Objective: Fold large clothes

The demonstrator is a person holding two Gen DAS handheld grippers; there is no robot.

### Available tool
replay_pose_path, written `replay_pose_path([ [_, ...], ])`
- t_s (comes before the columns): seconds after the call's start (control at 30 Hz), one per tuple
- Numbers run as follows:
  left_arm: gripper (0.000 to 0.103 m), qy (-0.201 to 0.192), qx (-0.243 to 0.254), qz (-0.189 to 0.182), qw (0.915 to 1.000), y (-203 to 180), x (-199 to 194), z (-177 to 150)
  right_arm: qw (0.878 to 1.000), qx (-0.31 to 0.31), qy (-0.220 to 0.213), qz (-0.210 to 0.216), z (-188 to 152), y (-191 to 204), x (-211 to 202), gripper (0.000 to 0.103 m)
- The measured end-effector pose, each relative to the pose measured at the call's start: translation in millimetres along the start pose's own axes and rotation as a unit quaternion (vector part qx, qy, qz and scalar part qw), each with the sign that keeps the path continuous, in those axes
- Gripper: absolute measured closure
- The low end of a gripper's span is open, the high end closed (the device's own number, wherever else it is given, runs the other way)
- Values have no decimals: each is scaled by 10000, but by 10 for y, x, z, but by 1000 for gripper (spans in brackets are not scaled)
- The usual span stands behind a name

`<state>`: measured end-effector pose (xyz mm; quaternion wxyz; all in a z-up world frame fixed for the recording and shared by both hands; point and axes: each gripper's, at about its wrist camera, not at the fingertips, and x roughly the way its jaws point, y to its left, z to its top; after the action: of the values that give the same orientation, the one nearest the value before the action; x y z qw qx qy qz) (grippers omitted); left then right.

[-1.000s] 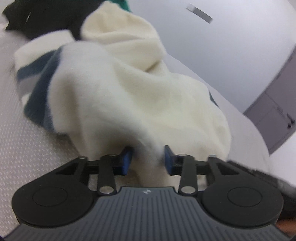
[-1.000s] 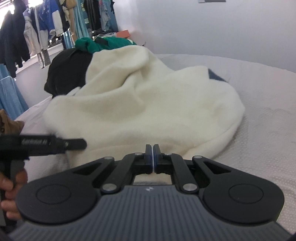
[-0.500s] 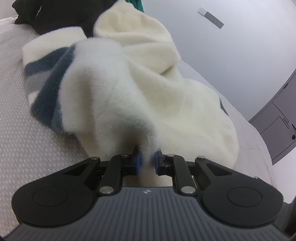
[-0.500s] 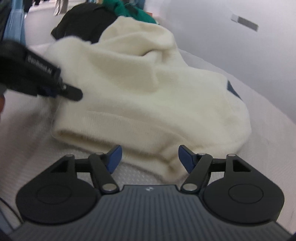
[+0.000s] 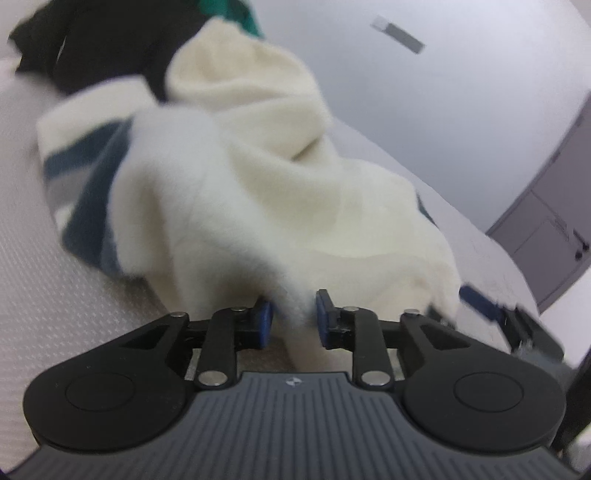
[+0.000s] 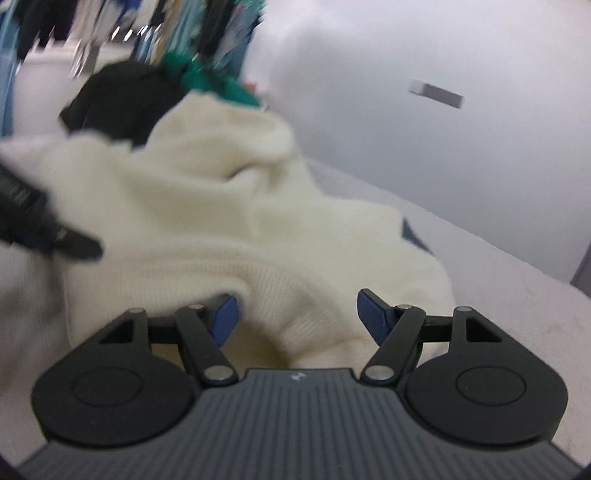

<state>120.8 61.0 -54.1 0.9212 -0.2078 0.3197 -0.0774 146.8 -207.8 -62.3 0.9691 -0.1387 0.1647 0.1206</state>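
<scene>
1. Your cream fleece pullover with navy and grey stripes (image 5: 280,192) lies in a rumpled heap on the pale textured bed cover (image 5: 48,295), filling the centre of both wrist views, unfolded.

2. Your left gripper (image 5: 291,319) has a pinch of cream fleece between its blue pads; the jaws have just widened a little, a gap shows at the left-hand pad, and whether the cloth is truly clamped cannot be told through the blur.

3. Your right gripper (image 6: 297,314) stands with jaws well apart, having just swung open; the ribbed cream hem bulges up between the pads (image 6: 225,317) without either pressing on it.

4. Expect the fleece to be soft, thick and limp, light for its bulk. It should sag and drag rather than hold a line, yet its nap ought to grip well.

5. Take hold, by this judgement, at the ribbed hem band, lower centre of the right view, where the knit is firmer and gives an edge to pull straight.

6. Only the left view shows the navy and grey striped part, at left of frame, and a grey cabinet door (image 5: 546,236) at far right.

7. Only the right view shows the rib of the hem, hanging clothes (image 6: 122,26) blurred across the upper left, and the black garment (image 6: 118,99) and green garment (image 6: 214,83) piled behind the pullover.

8. Each view catches the other tool at its edge.
</scene>
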Motion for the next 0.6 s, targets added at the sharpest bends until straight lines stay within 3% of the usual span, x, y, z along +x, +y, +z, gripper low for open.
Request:
replay_pose_path([
  [0.17,64,-227,985,350,9943,-272,-260,-164,9983,434,-375,144,85,-119,-112,32],
  [0.27,63,-355,1572,406,9861,-469,-311,-250,9963,777,-277,239,102,-220,-63,32],
  [0.43,52,-451,2262,235,9727,-716,-267,-383,9888,1380,22,560,61,-352,31,32],
  [0.5,44,-516,2527,213,9659,-810,-233,-443,9846,1618,64,658,55,-402,44,32],
  [0.6,43,-529,2743,310,9597,-915,-112,-543,9787,1886,131,804,55,-452,61,32],
])
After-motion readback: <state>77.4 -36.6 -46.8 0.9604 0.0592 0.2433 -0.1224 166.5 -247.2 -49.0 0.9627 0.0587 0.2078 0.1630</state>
